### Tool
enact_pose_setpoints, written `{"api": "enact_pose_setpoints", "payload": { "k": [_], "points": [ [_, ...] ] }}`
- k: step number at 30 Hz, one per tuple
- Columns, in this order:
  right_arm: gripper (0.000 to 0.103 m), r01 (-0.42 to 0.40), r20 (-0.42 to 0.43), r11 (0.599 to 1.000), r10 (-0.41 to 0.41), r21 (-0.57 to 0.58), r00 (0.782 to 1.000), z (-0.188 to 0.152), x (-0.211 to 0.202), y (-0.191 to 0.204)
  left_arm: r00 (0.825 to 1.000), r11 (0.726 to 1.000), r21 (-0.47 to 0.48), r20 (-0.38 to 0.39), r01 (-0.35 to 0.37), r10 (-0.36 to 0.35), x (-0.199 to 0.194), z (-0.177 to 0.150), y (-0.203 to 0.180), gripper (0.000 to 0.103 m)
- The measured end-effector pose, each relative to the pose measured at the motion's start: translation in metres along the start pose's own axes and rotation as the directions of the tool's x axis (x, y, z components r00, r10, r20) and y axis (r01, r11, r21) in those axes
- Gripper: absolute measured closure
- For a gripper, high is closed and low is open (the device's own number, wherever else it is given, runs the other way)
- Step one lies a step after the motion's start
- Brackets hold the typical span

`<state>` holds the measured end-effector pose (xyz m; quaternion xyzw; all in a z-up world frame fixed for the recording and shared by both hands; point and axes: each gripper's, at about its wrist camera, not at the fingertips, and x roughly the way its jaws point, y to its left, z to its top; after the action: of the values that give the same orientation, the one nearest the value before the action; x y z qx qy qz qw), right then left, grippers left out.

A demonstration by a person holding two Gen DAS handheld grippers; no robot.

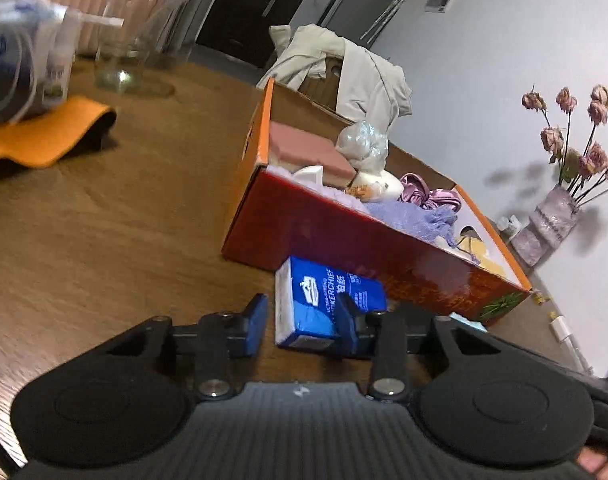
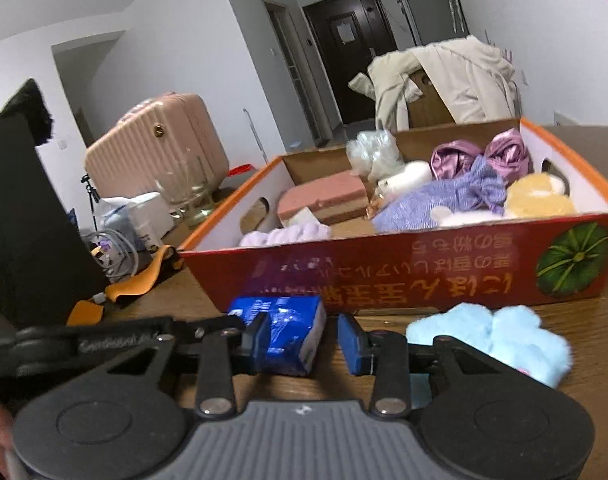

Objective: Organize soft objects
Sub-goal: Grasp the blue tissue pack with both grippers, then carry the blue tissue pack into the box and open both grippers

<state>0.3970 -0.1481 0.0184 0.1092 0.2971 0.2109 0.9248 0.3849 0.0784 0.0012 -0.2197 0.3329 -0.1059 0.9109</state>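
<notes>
A brown wooden table (image 1: pixel 103 216) fills the left of the frame, a white-walled room and dark door (image 2: pixel 352 52) behind. At lower centre, a glossy blue tissue pack (image 1: pixel 324 304) lies against the red-orange box (image 1: pixel 344 248) of soft items. The left gripper (image 1: pixel 301 320) and right gripper (image 2: pixel 299 342), both partly open, straddle it loosely; no firm grip shows.

White walls (image 2: pixel 191 40) enclose the room. A dark door (image 2: pixel 352 52) stands far down the hallway, a pink suitcase (image 2: pixel 155 140) far left beyond the wooden bench (image 1: pixel 103 220).
</notes>
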Motion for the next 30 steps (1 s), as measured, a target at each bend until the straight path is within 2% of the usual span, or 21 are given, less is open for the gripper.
{"api": "enact_pose_setpoints", "payload": {
  "k": [5,9,17,20,25,30],
  "points": [
    [0.069,-0.034,-0.018,0.999,0.034,0.024,0.999,0.0,0.015,-0.002,0.999,0.997,-0.067,-0.025,0.039,-0.041,0.004,0.002,0.009,0.071],
    [0.077,-0.071,-0.035,0.995,0.073,0.067,0.997,-0.002,0.02,-0.006,0.999,0.998,-0.054,-0.019,0.04,-0.041,0.003,0.0,0.008,0.072],
    [0.084,-0.054,-0.026,0.997,0.055,0.057,0.998,-0.004,0.014,-0.004,1.0,0.999,-0.026,-0.021,0.023,-0.023,-0.001,-0.004,-0.004,0.072],
    [0.086,-0.052,-0.007,0.997,0.052,0.053,0.999,-0.009,-0.01,-0.001,0.999,0.999,-0.015,-0.015,0.037,-0.037,-0.023,-0.017,-0.016,0.072],
    [0.086,-0.078,0.035,0.991,0.074,0.11,0.997,-0.036,-0.068,-0.003,0.998,0.998,-0.005,-0.011,0.064,-0.064,-0.069,-0.062,-0.038,0.072],
    [0.086,-0.025,0.022,0.999,0.024,0.028,0.999,-0.069,-0.114,0.014,0.998,0.997,0.052,-0.028,0.053,-0.052,-0.1,-0.1,-0.058,0.072]
  ]
}}
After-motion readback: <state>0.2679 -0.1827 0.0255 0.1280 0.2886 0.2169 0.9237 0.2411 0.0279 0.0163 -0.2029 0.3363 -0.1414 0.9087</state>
